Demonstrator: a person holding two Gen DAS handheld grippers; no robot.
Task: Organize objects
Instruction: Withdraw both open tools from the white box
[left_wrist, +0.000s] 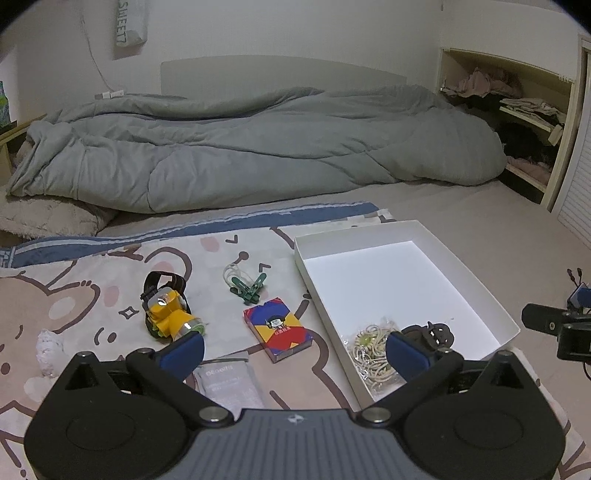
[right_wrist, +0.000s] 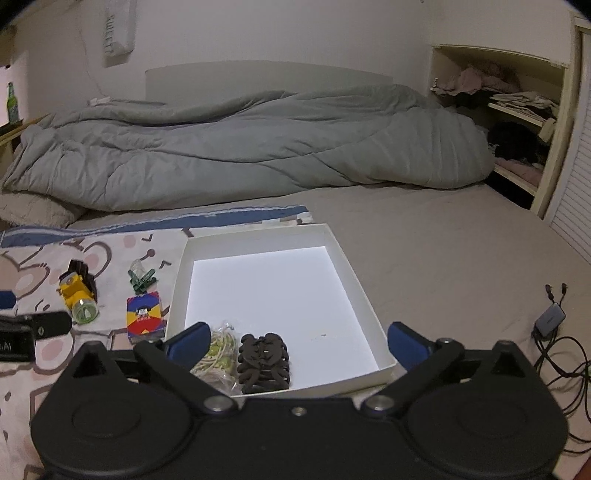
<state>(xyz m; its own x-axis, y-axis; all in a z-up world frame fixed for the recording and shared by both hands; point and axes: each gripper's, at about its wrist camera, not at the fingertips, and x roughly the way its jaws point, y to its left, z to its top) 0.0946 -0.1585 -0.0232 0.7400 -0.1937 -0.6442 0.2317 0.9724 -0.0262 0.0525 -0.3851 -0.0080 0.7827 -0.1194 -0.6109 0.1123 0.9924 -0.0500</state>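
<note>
Right now both grippers hang with their blue fingers spread wide and nothing between them. Ahead of the left gripper (left_wrist: 295, 350) lie a card box (left_wrist: 277, 328) and, nearer, a grey packet (left_wrist: 229, 382); beyond those sit a yellow headlamp (left_wrist: 168, 308) and green clips (left_wrist: 250, 286), all on the cartoon blanket (left_wrist: 74, 295). The right gripper (right_wrist: 295, 341) hovers over the near end of the white tray (right_wrist: 364, 291), where a bag of bands (right_wrist: 218, 356) and a dark hair claw (right_wrist: 263, 363) rest side by side, touching. A grey duvet (right_wrist: 240, 147) is heaped across the bed behind, and cables (right_wrist: 554, 354) trail off to the right.
</note>
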